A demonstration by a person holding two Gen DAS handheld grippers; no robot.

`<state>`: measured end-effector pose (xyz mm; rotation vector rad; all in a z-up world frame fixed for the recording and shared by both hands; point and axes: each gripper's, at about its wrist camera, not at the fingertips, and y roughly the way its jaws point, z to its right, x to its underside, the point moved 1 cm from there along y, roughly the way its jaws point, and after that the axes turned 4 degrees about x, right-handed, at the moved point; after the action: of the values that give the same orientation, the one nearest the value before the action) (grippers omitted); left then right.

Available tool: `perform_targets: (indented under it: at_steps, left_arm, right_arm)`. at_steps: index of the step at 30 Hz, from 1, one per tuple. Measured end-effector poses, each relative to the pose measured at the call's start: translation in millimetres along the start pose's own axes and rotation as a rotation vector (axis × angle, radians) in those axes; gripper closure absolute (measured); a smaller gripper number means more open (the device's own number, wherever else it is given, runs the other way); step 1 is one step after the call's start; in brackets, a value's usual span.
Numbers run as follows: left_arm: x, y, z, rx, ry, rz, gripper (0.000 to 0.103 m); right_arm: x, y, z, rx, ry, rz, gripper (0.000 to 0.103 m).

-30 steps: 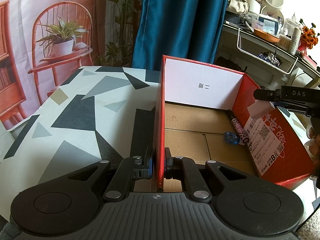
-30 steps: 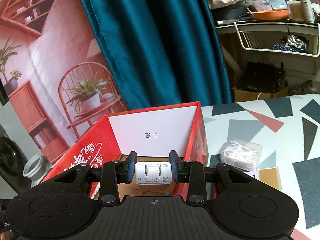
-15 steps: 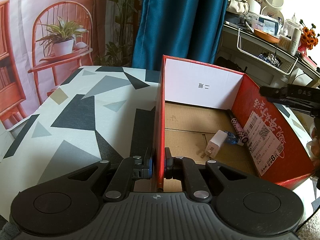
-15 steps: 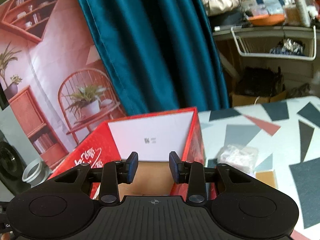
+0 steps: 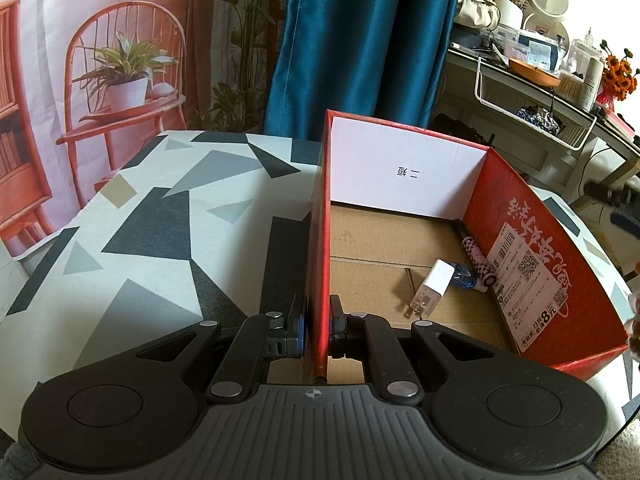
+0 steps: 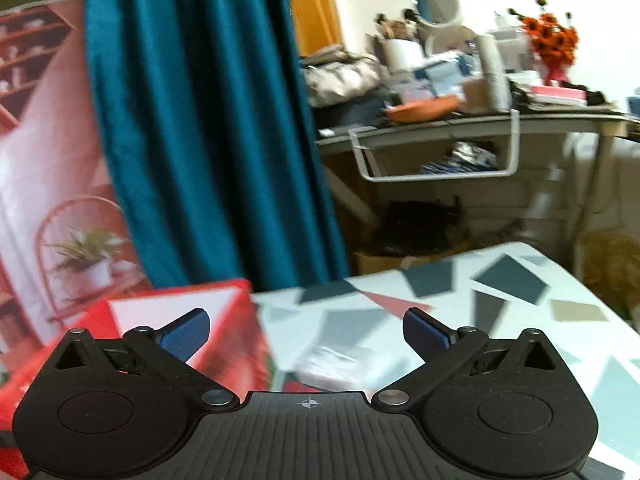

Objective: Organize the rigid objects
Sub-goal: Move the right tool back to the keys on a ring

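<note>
A red cardboard box (image 5: 532, 280) stands open on the patterned table (image 5: 140, 240). My left gripper (image 5: 318, 330) is shut on the box's near left wall. Inside the box lie a white plug charger (image 5: 432, 286), a small blue object (image 5: 464, 280) and a patterned tube (image 5: 478, 258) against the right wall. My right gripper (image 6: 306, 330) is wide open and empty, above the table to the right of the box (image 6: 224, 344). A clear plastic packet (image 6: 340, 364) lies on the table just beyond it.
A teal curtain (image 5: 360, 40) hangs behind the table. A cluttered shelf with a white wire basket (image 6: 436, 152) stands at the back right. A printed backdrop with a chair and plant (image 5: 124, 80) is at the left.
My right gripper let go of the white charger, which now lies in the box. It then opened wide and swung right, away from the box. The left gripper has not moved.
</note>
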<state>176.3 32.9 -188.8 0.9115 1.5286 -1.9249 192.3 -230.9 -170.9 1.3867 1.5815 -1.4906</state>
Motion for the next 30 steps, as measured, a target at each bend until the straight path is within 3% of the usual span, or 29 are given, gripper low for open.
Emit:
perform_targets:
  at_steps: [6,10,12,14,16,20,24,26,30]
  left_arm:
    - [1.3,-1.2,-0.5,-0.001,-0.001,0.001,0.092]
    - [1.3,-1.5,-1.8,-0.003,-0.001,0.001,0.092]
    - [1.1,-1.5,-1.4,-0.006,0.003,0.001,0.092]
    - [0.7,-1.9,-1.5,-0.008,0.004,0.000,0.092]
    - [0.6,-1.9,-1.6,-0.008,0.004,-0.001,0.092]
    - [0.3,-1.8,-1.8,-0.006,0.002,-0.001,0.092]
    - [-0.1,-1.7,-2.1,-0.005,0.000,-0.005,0.092]
    - [-0.1,-2.0,-2.7,-0.003,-0.002,-0.005,0.092]
    - [0.1,-2.4,-3.2,-0.002,-0.004,-0.005,0.092]
  right_arm:
    - [32.3,13.7,23.9,0.098,0.006,-0.080,0.000]
    - [49.2,26.6,34.3,0.069,0.009,-0.122,0.001]
    - [54.2,33.3,34.6,0.060,0.011,-0.133,0.007]
    - [58.1,45.2,36.4,0.058,0.039,-0.177,0.026]
    - [60.9,52.8,37.3,0.049,0.055,-0.206,0.033]
    - [67.8,49.6,30.7,0.027,0.036,-0.216,0.034]
    - [78.4,37.1,11.2,-0.028,-0.110,-0.226,0.041]
    - [83.7,34.9,1.6,-0.056,-0.199,-0.241,0.050]
    - [84.7,29.5,-7.7,-0.097,-0.240,-0.243,0.052]
